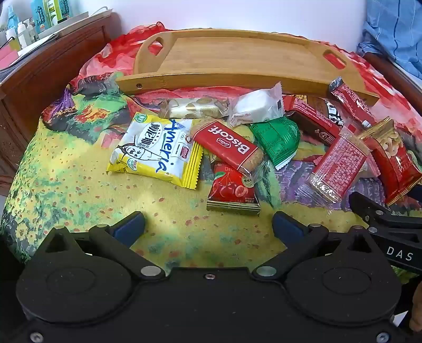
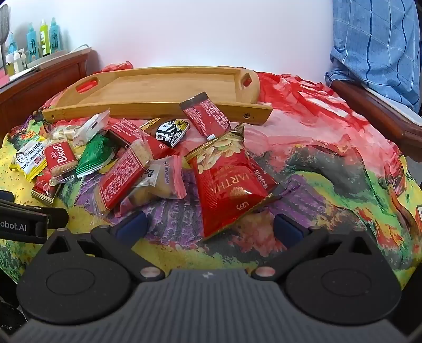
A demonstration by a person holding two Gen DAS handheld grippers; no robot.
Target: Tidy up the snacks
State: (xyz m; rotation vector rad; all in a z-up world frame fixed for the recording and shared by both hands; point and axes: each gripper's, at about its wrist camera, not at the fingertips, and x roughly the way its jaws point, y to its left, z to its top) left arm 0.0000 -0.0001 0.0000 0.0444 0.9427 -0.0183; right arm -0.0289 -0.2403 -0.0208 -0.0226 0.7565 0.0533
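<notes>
Several snack packets lie piled on a colourful cloth in front of a bamboo tray (image 1: 237,76) (image 2: 147,108). In the left wrist view I see a yellow-white packet (image 1: 155,150), a red Biscoff biscuit (image 1: 226,145), a cherry packet (image 1: 232,192) and a green packet (image 1: 277,137). My left gripper (image 1: 208,228) hovers open just short of the cherry packet, nothing between its fingers. My right gripper (image 2: 208,228) is open too, and the lower end of a red nut bag (image 2: 226,182) lies between its fingertips, untouched by the pads.
A dark wooden cabinet (image 1: 52,71) with bottles (image 1: 44,13) stands at the left. A wooden bed rail (image 2: 374,110) runs along the right, and behind it a person's blue checked sleeve (image 2: 377,44) shows. The other gripper's body (image 1: 390,227) juts in at the lower right.
</notes>
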